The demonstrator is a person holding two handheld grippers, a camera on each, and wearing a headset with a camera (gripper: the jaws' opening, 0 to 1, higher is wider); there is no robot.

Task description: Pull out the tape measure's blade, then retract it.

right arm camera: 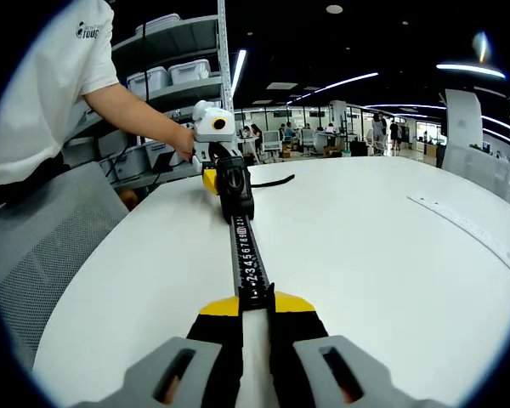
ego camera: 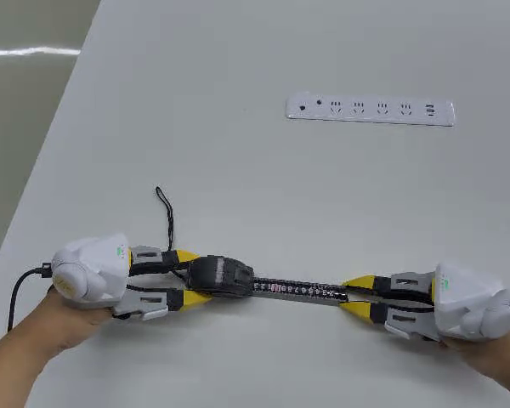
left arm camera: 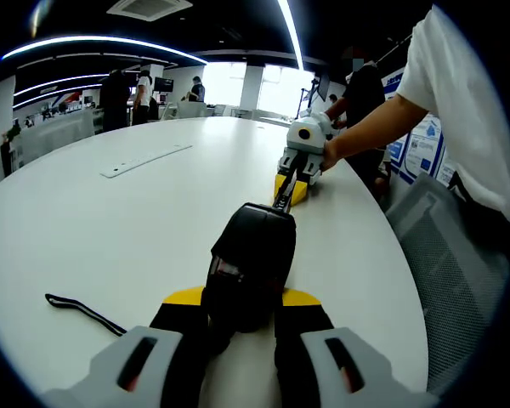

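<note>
Tape measure [ego camera: 223, 276] drawn out between two grippers along the near edge of the bench [ego camera: 238, 161].

The left gripper [ego camera: 193, 276] has its yellow-tipped jaws closed around the chunky, rounded black case [left arm camera: 253, 255], anchoring it against the pull. The right gripper [ego camera: 352, 294] is pinched tight on the far end of the blade [right arm camera: 245, 255], a narrow, dark, stiff strip with printed numerals, held taut and low over the smooth white top. I cannot tell whether the jaws catch the end hook or the blade just behind it. A thin black wrist strap [ego camera: 166, 217] trails loosely from the case toward the bench's middle. A white power strip [ego camera: 370, 109] lies well apart, toward the far edge. The pull-out looks under way, with the retraction not yet done.
</note>
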